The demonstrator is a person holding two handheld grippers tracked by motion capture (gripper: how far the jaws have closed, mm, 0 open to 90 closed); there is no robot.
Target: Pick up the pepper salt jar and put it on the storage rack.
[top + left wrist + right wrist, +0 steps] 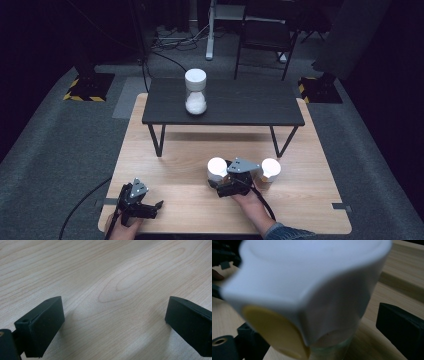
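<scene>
Two white-lidded jars are sitting at lower centre-right of the high view, and I'm working the R gripper (248, 176) right between them, w/ the person's hand behind it. The left jar (217, 169) is just beside the gripper body; the right jar (270, 171) is just past it on the other side. In the right gripper view, a jar w/ a white flip-top lid (312, 287) and a yellowish patch (275, 333) on it is looming very close and blurred between my fingers. One finger (402, 332) is standing off at lower right w/ a gap of wood showing between it and the jar; the other is mostly hidden at lower left. So the fingers are apart around the jar, not pressing on that side as far as I can see.

L gripper (159, 204) is resting at lower left of the high view, fingers (42, 325) spread wide over bare light wood counter (170, 170), nothing between them.

A third jar (195, 92), holding white stuff, is standing upright on the dark bench (250, 102) at upper centre.
</scene>
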